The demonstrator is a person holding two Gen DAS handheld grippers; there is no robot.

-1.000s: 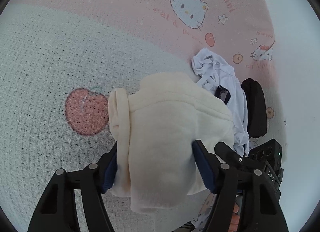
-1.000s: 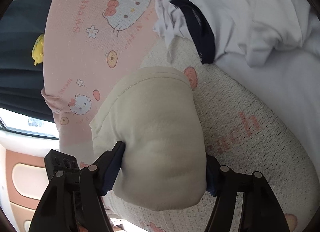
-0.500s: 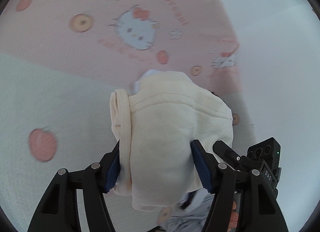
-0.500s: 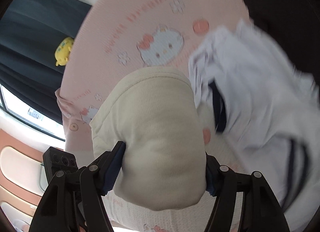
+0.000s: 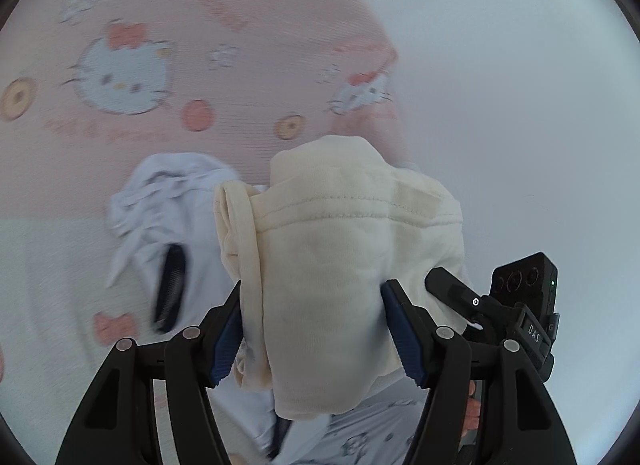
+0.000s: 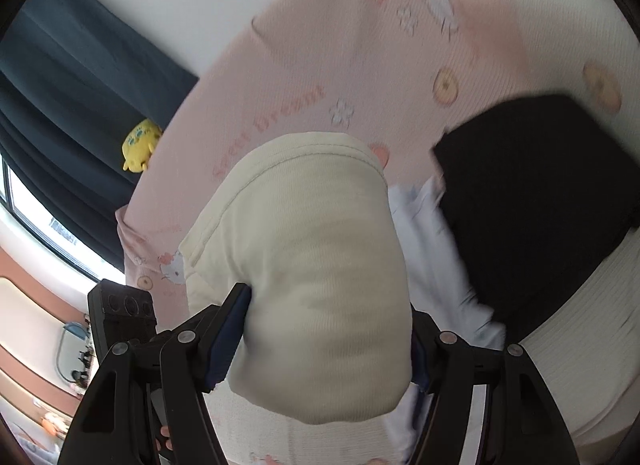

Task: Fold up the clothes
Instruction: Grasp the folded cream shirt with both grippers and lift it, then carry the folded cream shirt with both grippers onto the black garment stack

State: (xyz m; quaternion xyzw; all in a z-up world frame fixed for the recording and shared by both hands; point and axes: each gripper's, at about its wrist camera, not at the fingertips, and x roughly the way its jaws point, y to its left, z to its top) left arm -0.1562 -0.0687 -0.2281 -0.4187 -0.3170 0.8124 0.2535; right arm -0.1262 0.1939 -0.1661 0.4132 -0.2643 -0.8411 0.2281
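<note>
Cream garment (image 5: 340,265) hangs bunched, pinched by my left hand-held gripper (image 5: 316,329) and right hand-held gripper (image 6: 328,329); I've swung it over the white garment (image 5: 160,201) (background blurred), so it's probably being moved elsewhere on the bed (image 5: 248,65).

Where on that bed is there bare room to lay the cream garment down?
Bare pink blanket lies beyond the white clothes, around the cat prints. It is crowded nearer in, where the white clothes and the black garment pile beside the cream garment.
</note>
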